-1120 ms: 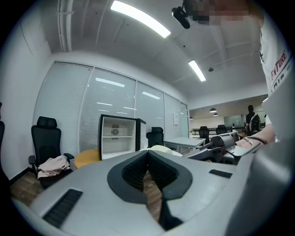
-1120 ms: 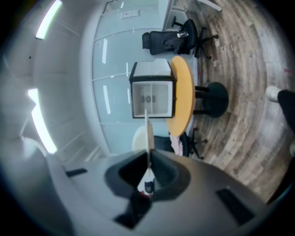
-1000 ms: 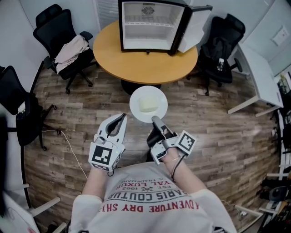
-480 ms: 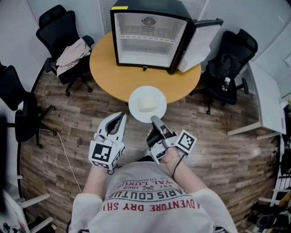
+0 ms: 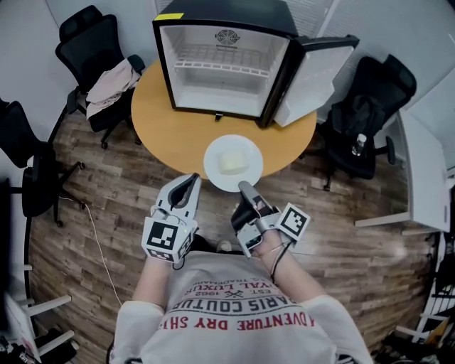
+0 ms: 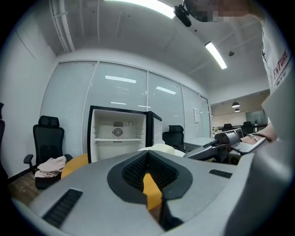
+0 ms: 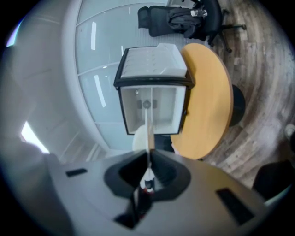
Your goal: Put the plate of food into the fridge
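Jaws shut on both sides: right gripper (image 5: 242, 187) pinching the near rim of the white plate (image 5: 245, 174), left gripper (image 5: 192, 179) closed on nothing.

Holds the plate, pale block of food (image 5: 231, 163) on top, out in front at the near edge of the round wooden table (image 5: 178, 131), still short of the open mini fridge (image 5: 220, 71). Best kept level now: firm pinch on the rim, straight line into the cavity, clear of the wire shelf (image 5: 224, 60) and of the swung-out door (image 5: 313, 78) on the right, and no release before the plate sits flat. Readable print: upside down on the T-shirt (image 5: 234, 316), "ADVENTURE DRY" and "1962". Yellow sticker (image 5: 165, 16) on the fridge top too small to read.
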### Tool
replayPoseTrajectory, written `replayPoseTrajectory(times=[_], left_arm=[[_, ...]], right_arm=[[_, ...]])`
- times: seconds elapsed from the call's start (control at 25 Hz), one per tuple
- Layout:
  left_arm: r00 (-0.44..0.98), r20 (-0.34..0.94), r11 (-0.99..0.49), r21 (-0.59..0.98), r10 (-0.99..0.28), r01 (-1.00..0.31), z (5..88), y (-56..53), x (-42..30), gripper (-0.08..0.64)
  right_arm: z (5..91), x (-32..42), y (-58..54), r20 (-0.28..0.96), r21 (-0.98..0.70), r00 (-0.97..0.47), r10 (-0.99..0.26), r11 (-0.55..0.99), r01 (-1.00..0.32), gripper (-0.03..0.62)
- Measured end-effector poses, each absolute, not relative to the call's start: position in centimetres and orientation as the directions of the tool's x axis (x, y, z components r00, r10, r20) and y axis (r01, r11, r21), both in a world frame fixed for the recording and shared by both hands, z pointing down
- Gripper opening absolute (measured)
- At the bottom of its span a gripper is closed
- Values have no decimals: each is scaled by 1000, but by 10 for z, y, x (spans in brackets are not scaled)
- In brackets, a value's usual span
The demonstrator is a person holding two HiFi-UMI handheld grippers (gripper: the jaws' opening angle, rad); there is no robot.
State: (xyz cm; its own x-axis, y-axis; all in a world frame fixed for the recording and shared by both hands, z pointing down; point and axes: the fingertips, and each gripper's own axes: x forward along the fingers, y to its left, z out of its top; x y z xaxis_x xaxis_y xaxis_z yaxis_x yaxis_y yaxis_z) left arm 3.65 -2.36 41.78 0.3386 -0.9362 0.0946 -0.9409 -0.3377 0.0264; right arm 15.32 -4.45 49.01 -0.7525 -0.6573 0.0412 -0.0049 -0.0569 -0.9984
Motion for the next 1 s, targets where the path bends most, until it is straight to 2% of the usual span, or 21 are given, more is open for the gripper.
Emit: replayPoseTrajectory(times=[0.12, 0.48, 1.0], left_arm=[[346, 108, -338, 81, -932, -938, 425, -38, 39, 29], [359, 132, -346, 109, -924, -932, 438, -106, 10, 29], [475, 89, -469, 83, -876, -880, 420, -246, -45, 28]], right_arm=[[494, 157, -61, 52, -997, -750, -659, -74, -4, 40], [501, 133, -122, 52, -997, -746, -664, -77, -1, 40], [487, 81, -248, 58, -998, -632, -773, -35, -49, 40]])
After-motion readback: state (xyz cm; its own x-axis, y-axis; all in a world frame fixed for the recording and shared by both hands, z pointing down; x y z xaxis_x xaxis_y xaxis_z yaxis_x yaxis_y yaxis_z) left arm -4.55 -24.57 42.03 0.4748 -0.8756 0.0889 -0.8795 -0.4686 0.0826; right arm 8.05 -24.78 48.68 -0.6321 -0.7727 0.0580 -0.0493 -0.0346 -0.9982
